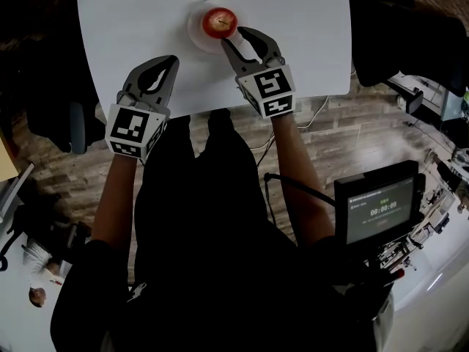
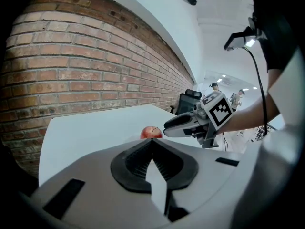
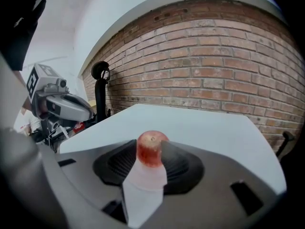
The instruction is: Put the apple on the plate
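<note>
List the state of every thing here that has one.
Apple: upright on the plate, stem end up.
Plate: flat on the table, holding the apple.
Right gripper: open, apple at its jaw tips.
Left gripper: shut, empty.
Screen: lit, showing a timer.

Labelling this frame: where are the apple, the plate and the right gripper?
apple (image 1: 219,23), head view, red top.
plate (image 1: 193,28), head view, bare left rim.
right gripper (image 1: 233,37), head view, between its fingertips.
</note>
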Tool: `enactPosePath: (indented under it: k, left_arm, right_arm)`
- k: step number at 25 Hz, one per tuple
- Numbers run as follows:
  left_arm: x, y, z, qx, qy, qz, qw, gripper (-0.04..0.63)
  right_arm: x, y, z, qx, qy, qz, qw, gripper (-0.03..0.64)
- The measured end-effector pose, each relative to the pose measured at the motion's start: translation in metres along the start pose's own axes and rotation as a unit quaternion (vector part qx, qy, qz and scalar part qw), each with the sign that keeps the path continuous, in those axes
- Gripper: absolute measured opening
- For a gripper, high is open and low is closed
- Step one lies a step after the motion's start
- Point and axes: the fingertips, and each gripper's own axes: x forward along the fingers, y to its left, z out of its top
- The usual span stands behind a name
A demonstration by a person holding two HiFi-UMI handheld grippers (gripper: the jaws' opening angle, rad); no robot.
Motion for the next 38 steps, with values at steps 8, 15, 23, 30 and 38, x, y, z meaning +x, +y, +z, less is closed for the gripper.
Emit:
enactPosePath:
  k: [8,15,23,30,38]
  left_arm:
    - [-0.006,0.0,-0.001,0.001,0.0,0.004,1.0,0.008]
    - [-0.01,0.0,-0.001,0.001,0.0,0.008,1.0,0.008]
    - [-0.016,-0.001,-0.002,-0.001,-0.001,0.016,0.9999,0.008]
    - [-0.021,-0.001,-0.003,0.0,0.005,0.021,0.9998,0.008]
    - [-0.025,-0.001,0.0,0.003,0.0,0.025,0.9997,0.008]
  right_arm:
    - [0.006,0.001,-0.006,-0.01,0.013,-0.005,1.0,0.245]
    - [0.011,-0.002,-0.01,-0.014,0.022,-0.011,1.0,0.316]
    - [0.018,0.002,-0.011,-0.024,0.029,-0.011,0.999,0.371]
    - [0.021,0.002,-0.01,-0.033,0.029,-0.02,0.999,0.371]
    - [0.025,0.005,-0.01,-0.043,0.033,-0.02,0.998,0.383]
